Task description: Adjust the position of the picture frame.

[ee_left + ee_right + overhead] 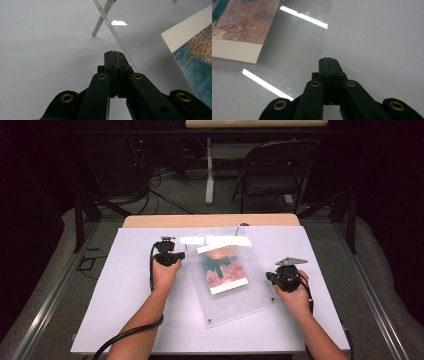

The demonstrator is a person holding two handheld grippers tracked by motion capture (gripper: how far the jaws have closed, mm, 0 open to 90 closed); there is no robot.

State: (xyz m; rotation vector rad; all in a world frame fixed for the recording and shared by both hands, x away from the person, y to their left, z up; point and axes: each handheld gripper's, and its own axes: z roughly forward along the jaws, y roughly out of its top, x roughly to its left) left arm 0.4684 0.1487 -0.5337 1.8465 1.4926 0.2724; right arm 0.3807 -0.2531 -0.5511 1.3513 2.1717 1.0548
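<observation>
A clear acrylic panel (235, 306) lies flat on the white board (120, 310), with a painted print (223, 268) resting on it. My left gripper (166, 245) is shut and holds nothing, just left of the panel's far left edge. In the left gripper view the shut gripper (114, 53) touches or nearly touches the panel's clear edge (117, 37), with the print (197, 62) to the right and a metal pin (100, 21) ahead. My right gripper (272, 276) is shut and empty beside the panel's right edge. In the right gripper view the gripper (327, 60) sits at the acrylic's (294, 45) edge, near the print (242, 22).
Bright glare strips (225, 241) lie across the panel's far end, where more clear material (220, 232) shows. The board rests on a wooden table (210, 220). Beyond it stand a folding chair (277, 170), a white table leg (210, 170) and floor cables (165, 197).
</observation>
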